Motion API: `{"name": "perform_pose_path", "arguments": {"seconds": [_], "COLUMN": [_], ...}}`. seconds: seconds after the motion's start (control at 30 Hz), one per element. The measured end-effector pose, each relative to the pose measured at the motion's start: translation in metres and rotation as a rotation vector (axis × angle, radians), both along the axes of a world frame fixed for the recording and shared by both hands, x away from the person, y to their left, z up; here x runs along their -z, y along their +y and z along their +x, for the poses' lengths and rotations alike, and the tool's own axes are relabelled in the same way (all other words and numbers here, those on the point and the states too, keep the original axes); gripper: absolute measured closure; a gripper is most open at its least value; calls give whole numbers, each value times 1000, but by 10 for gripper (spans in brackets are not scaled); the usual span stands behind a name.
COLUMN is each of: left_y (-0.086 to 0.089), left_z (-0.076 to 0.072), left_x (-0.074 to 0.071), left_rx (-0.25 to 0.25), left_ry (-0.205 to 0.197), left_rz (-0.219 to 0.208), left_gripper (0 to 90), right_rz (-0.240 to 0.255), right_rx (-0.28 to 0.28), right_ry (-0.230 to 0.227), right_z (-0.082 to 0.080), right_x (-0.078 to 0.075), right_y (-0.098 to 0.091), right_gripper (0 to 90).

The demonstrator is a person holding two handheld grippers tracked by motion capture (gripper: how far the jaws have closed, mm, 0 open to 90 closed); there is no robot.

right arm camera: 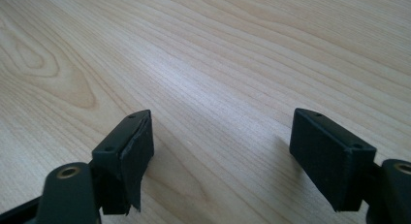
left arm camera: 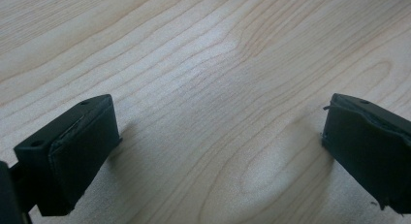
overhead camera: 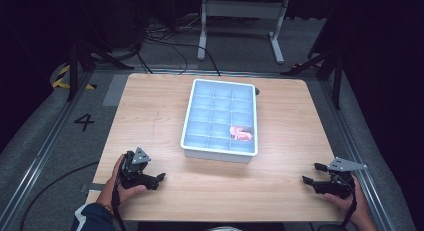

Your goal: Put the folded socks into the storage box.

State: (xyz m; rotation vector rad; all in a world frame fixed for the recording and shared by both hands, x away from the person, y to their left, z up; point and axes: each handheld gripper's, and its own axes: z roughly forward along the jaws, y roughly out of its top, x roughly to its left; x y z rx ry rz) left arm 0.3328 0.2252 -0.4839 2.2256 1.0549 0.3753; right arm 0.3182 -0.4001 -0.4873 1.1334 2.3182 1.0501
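One pale wooden table (overhead camera: pixel 165 103) (grey floor (overhead camera: pixel 50 131) around it), dark room.

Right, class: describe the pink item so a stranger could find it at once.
On the wooden table sits a white compartment tray. Look in its right-hand column, second compartment from the near end: the pink item lies there, the one spot of colour among pale compartments.

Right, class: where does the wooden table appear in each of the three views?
High view: wooden table spans the centre, under the white tray.
Left gripper view: wood behind the open left gripper.
Right gripper view: wood behind the open right gripper.
Shared landmark: its pale wood grain.
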Motion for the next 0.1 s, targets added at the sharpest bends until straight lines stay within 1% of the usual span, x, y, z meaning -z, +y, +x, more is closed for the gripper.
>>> {"name": "perform_pose_path", "arguments": {"seconds": [0.1], "left_y": [0], "left_z": [0], "left_x": [0], "left_rx": [1], "left_ry": [1], "left_rz": [-1], "left_gripper": [0], "right_rz": [0], "right_rx": [0], "right_ry": [0], "right_z": [0], "right_x": [0], "right_y": [0], "right_gripper": [244]}}
